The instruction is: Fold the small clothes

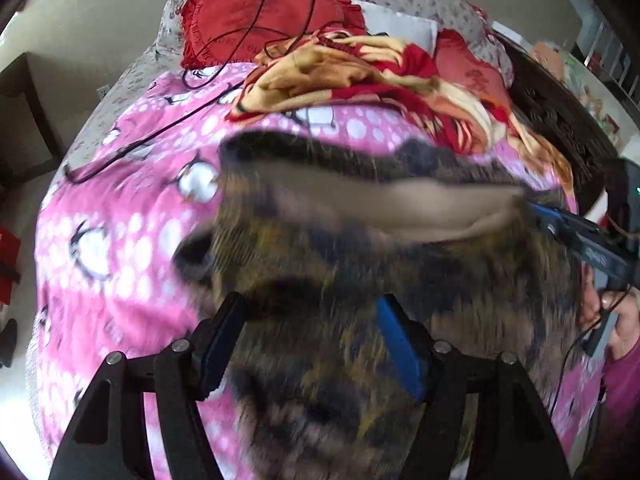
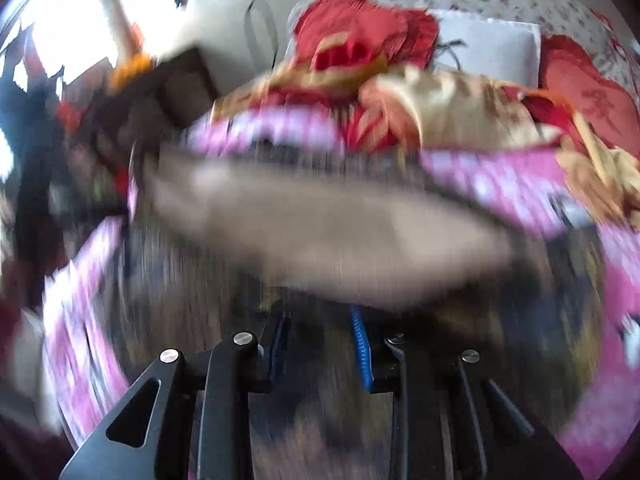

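- So the left tool has its pads spread apart, with the dark mottled garment bunched between and over them. Not pinching it, as far as I can see.
- Right tool has its pads close together but with a gap showing; too blurry to tell if any cloth is caught.
- Garment sits right in front of both tools on the pink blanket covering the bed, its beige lining flipped up just ahead of the right tool, probably mid-fold.
- Beyond it sit a red-and-yellow blanket and a black cable, clear of the fold.
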`<state>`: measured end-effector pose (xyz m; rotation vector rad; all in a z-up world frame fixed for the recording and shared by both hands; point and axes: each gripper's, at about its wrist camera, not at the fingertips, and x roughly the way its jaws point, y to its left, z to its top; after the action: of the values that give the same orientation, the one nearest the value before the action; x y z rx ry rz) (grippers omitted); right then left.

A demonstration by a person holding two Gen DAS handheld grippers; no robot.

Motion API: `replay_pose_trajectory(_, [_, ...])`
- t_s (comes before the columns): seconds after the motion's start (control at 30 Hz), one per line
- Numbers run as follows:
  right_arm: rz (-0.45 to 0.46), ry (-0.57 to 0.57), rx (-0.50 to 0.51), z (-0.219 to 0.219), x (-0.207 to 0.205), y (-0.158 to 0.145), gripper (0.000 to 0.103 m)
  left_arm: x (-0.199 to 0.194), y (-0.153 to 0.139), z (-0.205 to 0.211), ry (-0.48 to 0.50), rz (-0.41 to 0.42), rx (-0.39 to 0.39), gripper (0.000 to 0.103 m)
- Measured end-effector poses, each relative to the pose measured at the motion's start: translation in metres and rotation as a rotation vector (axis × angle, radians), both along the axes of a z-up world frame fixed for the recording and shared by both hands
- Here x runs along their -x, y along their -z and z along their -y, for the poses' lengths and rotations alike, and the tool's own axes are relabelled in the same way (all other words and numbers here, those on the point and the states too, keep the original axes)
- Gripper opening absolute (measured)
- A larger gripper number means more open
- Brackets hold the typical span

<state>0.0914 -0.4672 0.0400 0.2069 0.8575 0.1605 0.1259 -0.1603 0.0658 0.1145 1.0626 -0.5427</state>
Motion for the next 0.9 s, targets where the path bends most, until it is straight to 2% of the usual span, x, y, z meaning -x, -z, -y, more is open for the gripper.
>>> replay_pose_trajectory(0.07, [-0.031,0.091,-0.029,0.013,-0.032,0.005,0.022,-0.019,-0.002,0.004,-0.068,0.008,0.028,0.072])
replay_pose_trajectory(0.13, [-0.041,0.154,-0.033,0.023,-0.041,0.006,0.022,-0.040,-0.003,-0.003,-0.156,-0.017,0.089,0.072])
replay_pose_trajectory(0.23, [0.000,0.192,-0.050,0.044,-0.015,-0.010,0.022,-0.049,-0.001,-0.017,-0.229,-0.022,0.075,0.072])
replay_pose_trajectory(0.3, [0.030,0.225,0.000,0.057,0.018,-0.024,0.023,-0.049,0.002,-0.026,-0.232,-0.025,0.081,0.072])
replay_pose_trajectory(0.37, [0.020,0.284,0.069,0.071,0.044,-0.031,0.032,-0.045,0.007,-0.034,-0.250,-0.035,0.093,0.072])
replay_pose_trajectory(0.43, [-0.016,0.364,0.173,0.084,0.059,-0.026,0.038,-0.043,0.011,-0.037,-0.271,-0.057,0.100,0.072])
replay_pose_trajectory(0.47, [-0.028,0.395,0.197,0.091,0.062,-0.023,0.038,-0.038,0.012,-0.039,-0.275,-0.066,0.111,0.072])
replay_pose_trajectory(0.5, [-0.042,0.410,0.189,0.095,0.064,-0.021,0.038,-0.034,0.010,-0.040,-0.273,-0.065,0.112,0.072])
replay_pose_trajectory(0.6, [-0.082,0.435,0.075,0.110,0.067,-0.007,0.038,-0.015,0.004,-0.042,-0.249,-0.050,0.094,0.072])
replay_pose_trajectory(0.63, [-0.087,0.406,0.033,0.111,0.064,-0.003,0.031,-0.009,0.002,-0.042,-0.244,-0.049,0.084,0.072])
replay_pose_trajectory(0.67, [-0.072,0.377,0.015,0.109,0.062,-0.003,0.004,-0.001,0.002,-0.045,-0.237,-0.048,0.063,0.072])
replay_pose_trajectory(0.77, [-0.025,0.391,0.089,0.102,0.069,-0.015,0.003,0.026,0.003,-0.052,-0.229,-0.024,0.021,0.073])
replay_pose_trajectory(0.9, [-0.077,0.446,0.089,0.107,0.069,0.003,0.004,0.048,0.015,-0.061,-0.223,-0.035,-0.017,0.073])
